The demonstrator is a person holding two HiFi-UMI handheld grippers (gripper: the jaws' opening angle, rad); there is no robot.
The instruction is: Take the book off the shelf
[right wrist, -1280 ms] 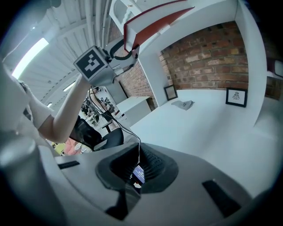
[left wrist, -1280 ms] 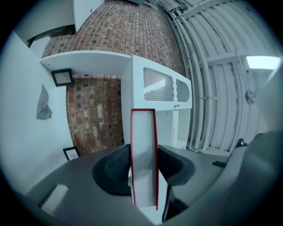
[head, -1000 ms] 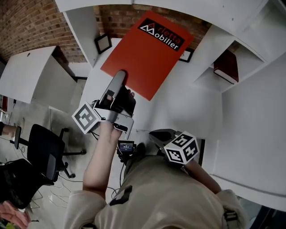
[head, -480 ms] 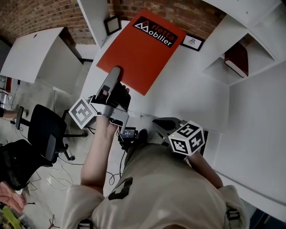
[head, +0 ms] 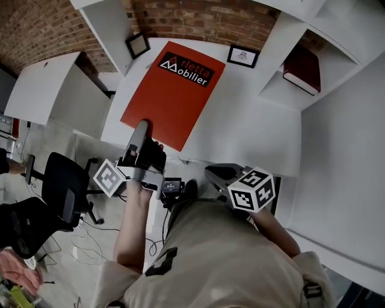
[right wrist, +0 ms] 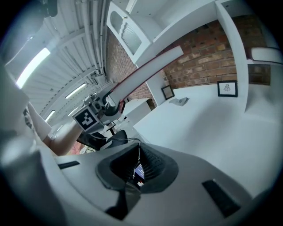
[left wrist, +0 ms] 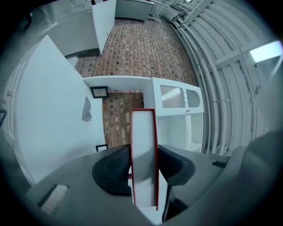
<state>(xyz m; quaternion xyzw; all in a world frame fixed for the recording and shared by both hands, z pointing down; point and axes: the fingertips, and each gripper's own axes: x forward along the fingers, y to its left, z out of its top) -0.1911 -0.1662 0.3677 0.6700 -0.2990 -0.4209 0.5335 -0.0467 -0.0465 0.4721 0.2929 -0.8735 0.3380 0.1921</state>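
1. My left gripper (head: 140, 127) sits left of centre in the head view. Its jaws pinch the near edge of the big red book (head: 171, 90).
2. The left gripper view shows that book (left wrist: 144, 154) edge-on. White pages and thin red covers stand upright between the two dark pads (left wrist: 116, 170), and both pads press on it.
3. The book reaches from the gripper toward 12 o'clock, above the white desk (head: 252, 132). White lettering on a black label is at its far end.
4. In the right gripper view the book (right wrist: 146, 70) is a long bar held clear of the desk, rising toward 2 o'clock.
5. My right gripper (head: 218, 174) is at 5 o'clock from the book, close to my body. Its jaws are pressed together with nothing held.
6. A darker red book (head: 302, 69) lies in a shelf compartment at 2 o'clock.
7. Two small framed pictures (head: 138, 44) (head: 243, 56) stand at 11 and 1 o'clock against the brick wall (head: 198, 15).
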